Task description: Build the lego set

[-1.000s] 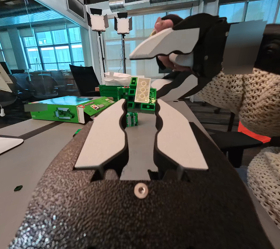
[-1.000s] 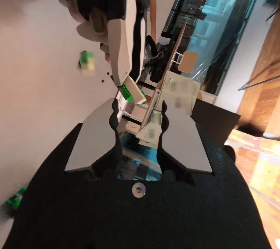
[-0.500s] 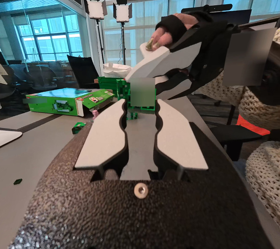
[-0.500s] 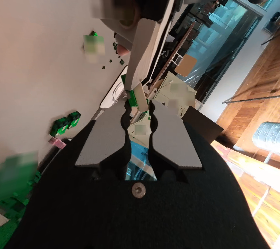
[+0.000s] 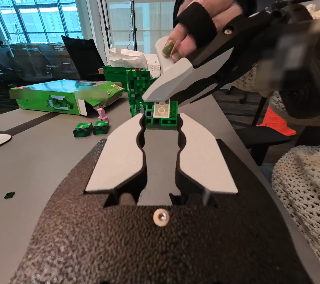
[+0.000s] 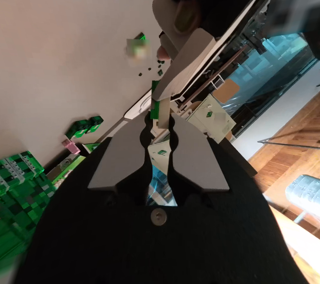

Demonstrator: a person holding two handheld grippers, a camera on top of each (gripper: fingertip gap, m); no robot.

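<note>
Both grippers pinch one small green lego block (image 5: 161,116) above the table (image 5: 43,151).
The left gripper (image 5: 161,120) clamps its sides; the right gripper (image 6: 159,120) nips its white plate (image 5: 161,109), whose long axis runs away from the left camera.

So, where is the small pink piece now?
In the left wrist view the pink piece stands on the grey table, left of the left gripper, just behind two dark green blocks and before the green box.
</note>
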